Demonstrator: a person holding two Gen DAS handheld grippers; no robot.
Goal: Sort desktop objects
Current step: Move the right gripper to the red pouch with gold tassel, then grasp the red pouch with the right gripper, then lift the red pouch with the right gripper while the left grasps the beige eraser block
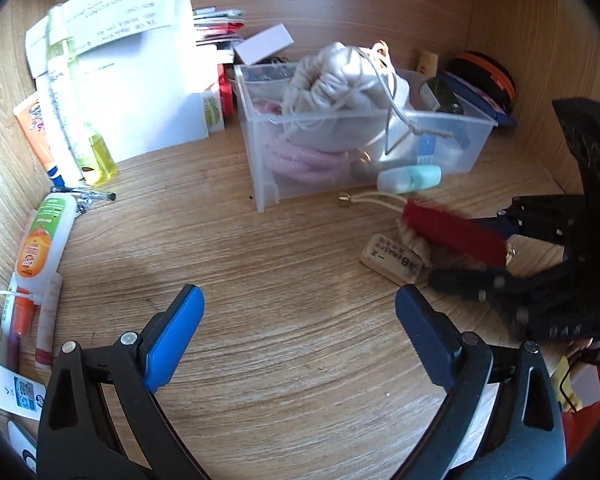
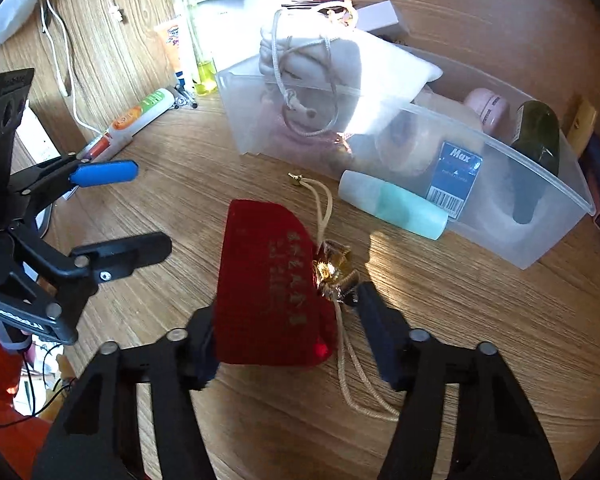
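On the desk [image 2: 480, 312] the bin [image 2: 548, 236] stands at the back, with a sack [image 2: 320, 60] piled in its left end and a bottle [image 2: 538, 140] leaning in its right end. A tube [image 2: 394, 204] lies on the desk against the bin's front wall, and the pouch [image 2: 268, 280] lies nearer, between the right gripper's [image 2: 288, 340] jaws, its cord [image 2: 348, 364] trailing to the right. The left gripper [image 1: 298, 316] hangs over bare desk left of the pouch, and glue [image 1: 40, 236] lies far left.
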